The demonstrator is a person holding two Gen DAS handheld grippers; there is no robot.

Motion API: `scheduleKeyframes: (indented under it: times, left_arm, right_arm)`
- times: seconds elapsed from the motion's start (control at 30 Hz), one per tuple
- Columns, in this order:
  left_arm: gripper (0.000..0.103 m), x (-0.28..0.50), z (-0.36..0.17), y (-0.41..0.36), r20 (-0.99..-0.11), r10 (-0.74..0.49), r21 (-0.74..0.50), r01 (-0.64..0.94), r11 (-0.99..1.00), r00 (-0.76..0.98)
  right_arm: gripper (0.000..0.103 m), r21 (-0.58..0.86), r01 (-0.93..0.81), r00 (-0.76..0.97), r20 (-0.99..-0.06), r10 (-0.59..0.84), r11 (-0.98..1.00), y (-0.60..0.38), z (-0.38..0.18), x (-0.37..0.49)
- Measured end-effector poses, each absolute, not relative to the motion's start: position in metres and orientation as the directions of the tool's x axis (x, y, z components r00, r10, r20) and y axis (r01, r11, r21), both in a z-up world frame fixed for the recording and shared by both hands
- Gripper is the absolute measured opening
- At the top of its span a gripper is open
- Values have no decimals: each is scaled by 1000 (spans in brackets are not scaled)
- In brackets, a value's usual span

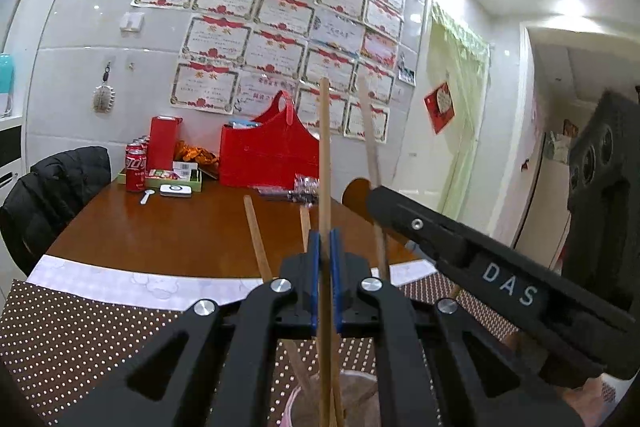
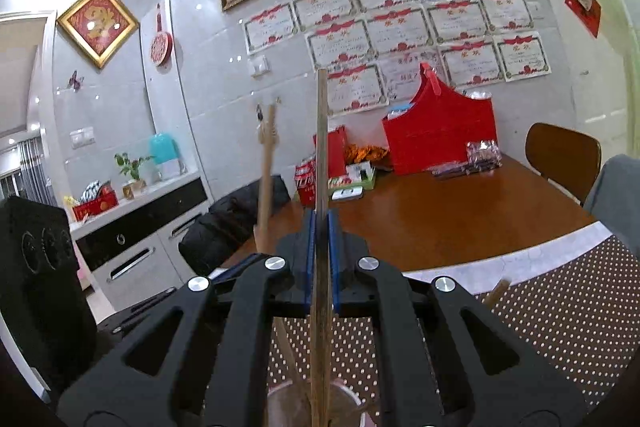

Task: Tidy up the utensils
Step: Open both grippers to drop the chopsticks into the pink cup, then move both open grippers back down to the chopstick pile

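My left gripper (image 1: 325, 239) is shut on a wooden chopstick (image 1: 324, 155) that stands upright, its lower end inside a pinkish cup (image 1: 356, 397) below the fingers. Two more chopsticks (image 1: 256, 235) lean in that cup. My right gripper (image 2: 321, 223) is shut on another upright chopstick (image 2: 321, 139) above the same cup (image 2: 348, 401). The right gripper's black body (image 1: 480, 263) shows in the left wrist view, holding its pale, blurred chopstick (image 1: 370, 135). The left gripper's chopstick (image 2: 266, 163) shows blurred in the right wrist view.
A brown dotted placemat (image 1: 80, 331) lies under the cup on a wooden table (image 1: 180, 227). At the table's far side stand a red basket (image 1: 268, 151), cola cans (image 1: 136, 167) and snack boxes. A black jacket (image 1: 52, 191) hangs on a chair at left; another chair (image 2: 560, 155) stands at right.
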State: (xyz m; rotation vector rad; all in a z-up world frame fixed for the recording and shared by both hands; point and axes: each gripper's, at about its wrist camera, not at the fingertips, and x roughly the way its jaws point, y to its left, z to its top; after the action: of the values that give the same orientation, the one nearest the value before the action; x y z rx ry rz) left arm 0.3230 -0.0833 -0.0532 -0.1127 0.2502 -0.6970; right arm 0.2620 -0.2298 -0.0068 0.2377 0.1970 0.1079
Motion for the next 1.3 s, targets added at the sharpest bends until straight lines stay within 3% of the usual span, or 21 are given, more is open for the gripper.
scheduleKeyframes:
  times: [0.03, 0.1, 0.17, 0.33, 0.43, 0.67, 0.8, 0.97, 1.13, 1.3]
  left_arm:
    - [11, 321, -57, -84, -200, -637, -170, 614, 771, 744]
    - [58, 318, -64, -82, -215, -608, -157, 588, 794, 764]
    - [64, 314, -68, -76, -205, -583, -159, 562, 812, 786]
    - [69, 306, -70, -58, -218, -552, -174, 524, 833, 805]
    - [73, 296, -63, -48, -213, -529, -173, 501, 848, 821]
    - [87, 266, -37, -27, -240, -450, -148, 426, 893, 860]
    - [88, 247, -25, -21, -292, -405, -103, 392, 914, 866]
    - [91, 222, -23, -12, -385, -329, -24, 347, 937, 862]
    - [91, 206, -43, -2, -529, -246, 26, 305, 952, 812]
    - [91, 195, -73, 11, -614, -184, 50, 271, 961, 767]
  right_arm:
    - [7, 238, -81, 972, -198, 130, 968, -229, -11, 262]
    - [19, 235, -75, 968, -217, 127, 969, -229, -17, 260]
    - [68, 255, -62, 972, -202, 116, 965, -233, -20, 251]
    - [72, 271, -72, 972, -197, 129, 960, -237, -10, 238]
    - [94, 302, -77, 978, -163, 131, 950, -243, 3, 225]
    - [97, 326, -96, 980, -132, 146, 941, -256, 38, 188]
    - [97, 309, -93, 979, -145, 144, 946, -263, 55, 158]
    - [97, 311, -71, 938, -301, 169, 948, -277, 48, 127]
    - [97, 315, -7, 828, -531, 183, 949, -284, 0, 120]
    - [97, 336, 36, 689, -690, 219, 941, -281, -60, 118]
